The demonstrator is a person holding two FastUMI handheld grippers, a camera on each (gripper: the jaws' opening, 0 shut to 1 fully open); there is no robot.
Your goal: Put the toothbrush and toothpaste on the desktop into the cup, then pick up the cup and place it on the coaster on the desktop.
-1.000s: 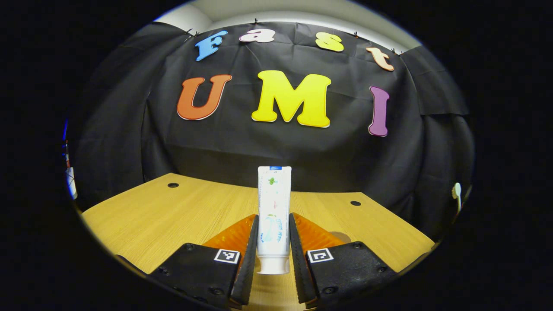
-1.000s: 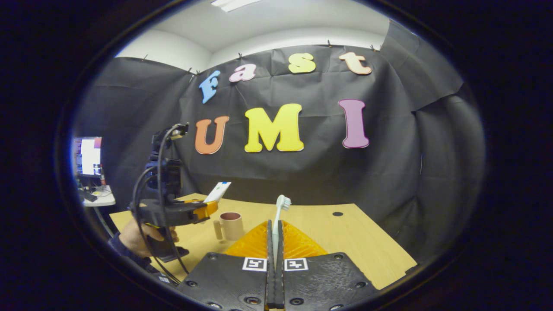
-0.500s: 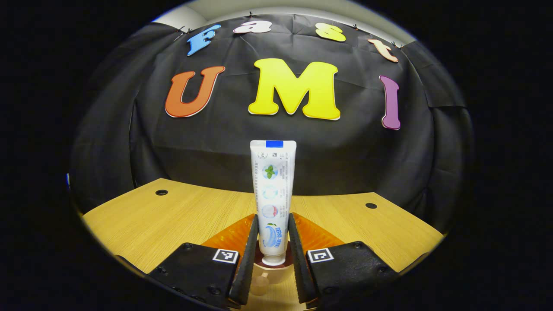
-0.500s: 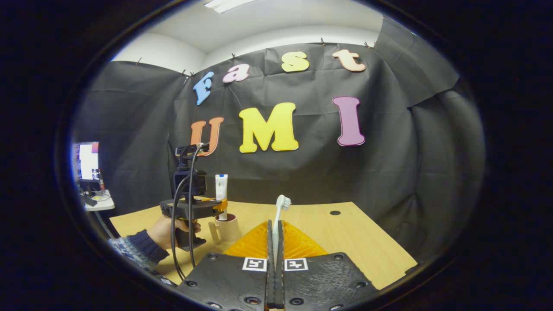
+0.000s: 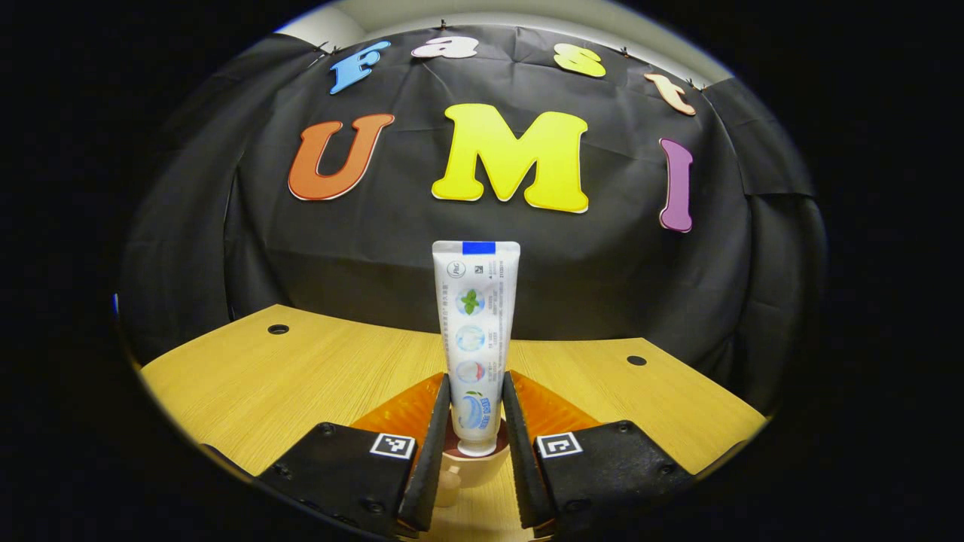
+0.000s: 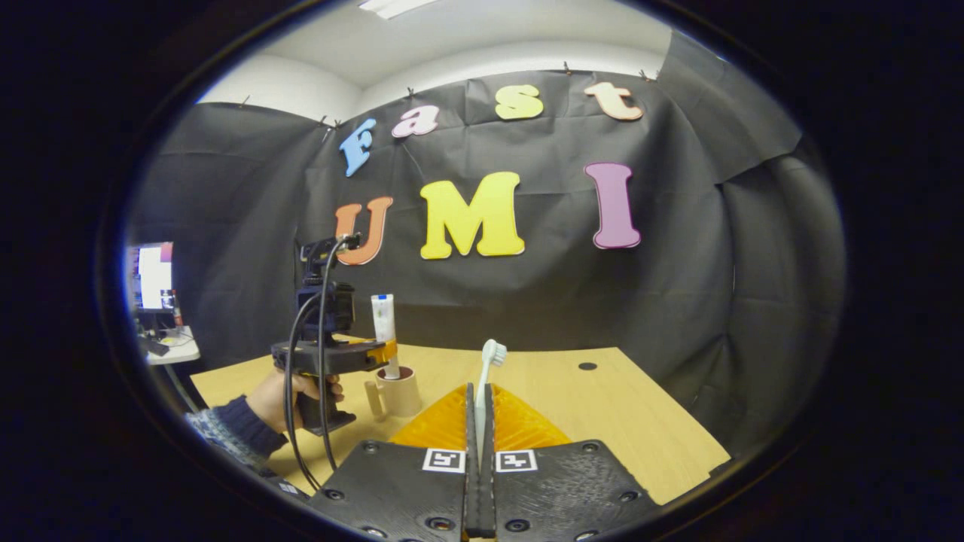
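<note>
One cup (image 5: 471, 463): toothpaste (image 5: 474, 339) cap seemingly inside; left claw (image 5: 473, 440) clamps it | right claw (image 6: 480, 421) pinches toothbrush (image 6: 486, 376)

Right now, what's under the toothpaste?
The cup sits right under the toothpaste, which the left hand-held gripper holds upright. The cup's inside is hidden.

Print on the white upright toothpaste tube (image 5: 474, 339) is showing too small to read; square coded markers are sitting on each tool's fingers (image 5: 395, 446).

A lit monitor (image 6: 156, 277) stands on a small side table (image 6: 175, 348); ceiling light (image 6: 395, 6) overhead.
</note>
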